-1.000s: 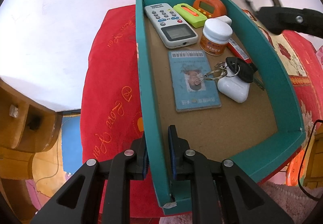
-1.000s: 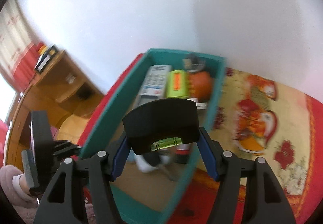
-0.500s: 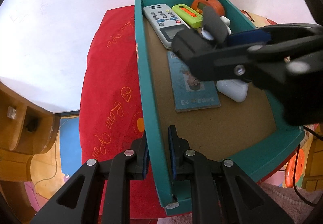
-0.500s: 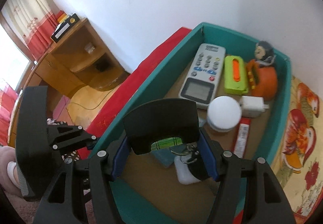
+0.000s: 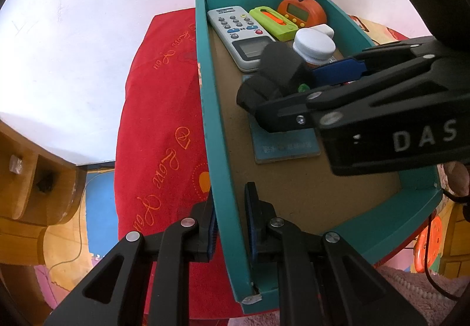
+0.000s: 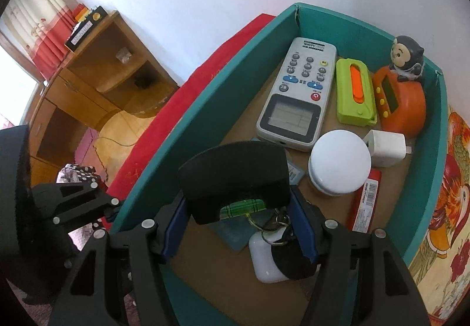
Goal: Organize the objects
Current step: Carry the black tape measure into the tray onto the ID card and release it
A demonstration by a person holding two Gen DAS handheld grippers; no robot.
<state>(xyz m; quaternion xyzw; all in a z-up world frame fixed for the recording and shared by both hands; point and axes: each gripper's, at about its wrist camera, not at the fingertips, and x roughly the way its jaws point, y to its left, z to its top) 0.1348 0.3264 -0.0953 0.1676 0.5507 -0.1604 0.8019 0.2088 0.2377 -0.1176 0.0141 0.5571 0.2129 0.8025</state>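
My left gripper [image 5: 230,199] is shut on the left wall of a teal box [image 5: 211,108], one pad inside and one outside. Inside the box lie a grey remote [image 6: 299,91], a green case [image 6: 355,91], an orange timer with a monkey figure [image 6: 399,102], a white-lidded jar [image 6: 339,166], a white charger [image 6: 386,146], a red tube [image 6: 364,205], a blue card [image 5: 285,146] and a white earbud case with a black key [image 6: 264,261]. My right gripper [image 6: 239,223] hangs over the card, shut on a black arched object [image 6: 235,179] with a green vial.
The box rests on a red blanket [image 5: 158,120] with gold lettering. A patterned cloth [image 6: 452,179] lies to the right of the box. A wooden shelf unit [image 6: 97,61] stands against the white wall at the left.
My right gripper has come in from the right over the box and sunk lower, still carrying the black object. The left gripper and the box have stayed put.
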